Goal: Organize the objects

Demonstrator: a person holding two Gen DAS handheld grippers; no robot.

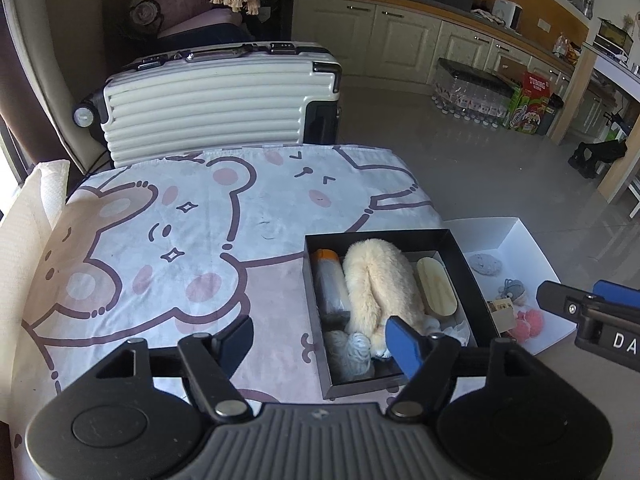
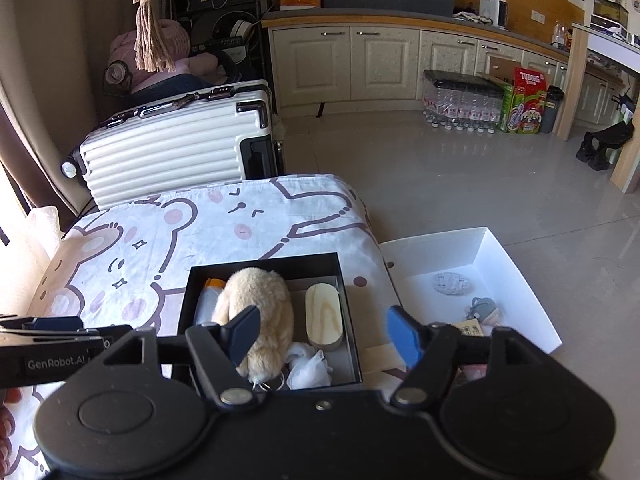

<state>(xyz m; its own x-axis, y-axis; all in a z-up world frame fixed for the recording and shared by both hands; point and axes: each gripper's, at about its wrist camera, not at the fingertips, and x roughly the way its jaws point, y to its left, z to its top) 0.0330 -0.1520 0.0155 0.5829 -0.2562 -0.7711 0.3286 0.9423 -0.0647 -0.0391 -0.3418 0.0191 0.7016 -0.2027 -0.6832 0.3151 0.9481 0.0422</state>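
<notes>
Tongs, left point(image 1: 320, 338) and right point(image 2: 322, 334), hang open and empty above the black box point(image 1: 468, 276) (plush toy point(image 1: 380, 280) inside) at the surface's point(image 1: 160, 240) right edge; bare cloth lies leftward.

A white suitcase point(image 1: 208, 100) stands behind the bed. Bottled water point(image 2: 460, 108) and a green carton point(image 2: 524, 104) sit by the cabinets point(image 2: 360, 64).

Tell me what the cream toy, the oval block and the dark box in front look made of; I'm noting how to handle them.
Cream toy: plush, long fluffy pile, probably synthetic fur.
Oval block: pale wood, going by its grain lines; smooth matte finish.
Black box: rigid matte card by its thin straight walls, though that is uncertain.
</notes>
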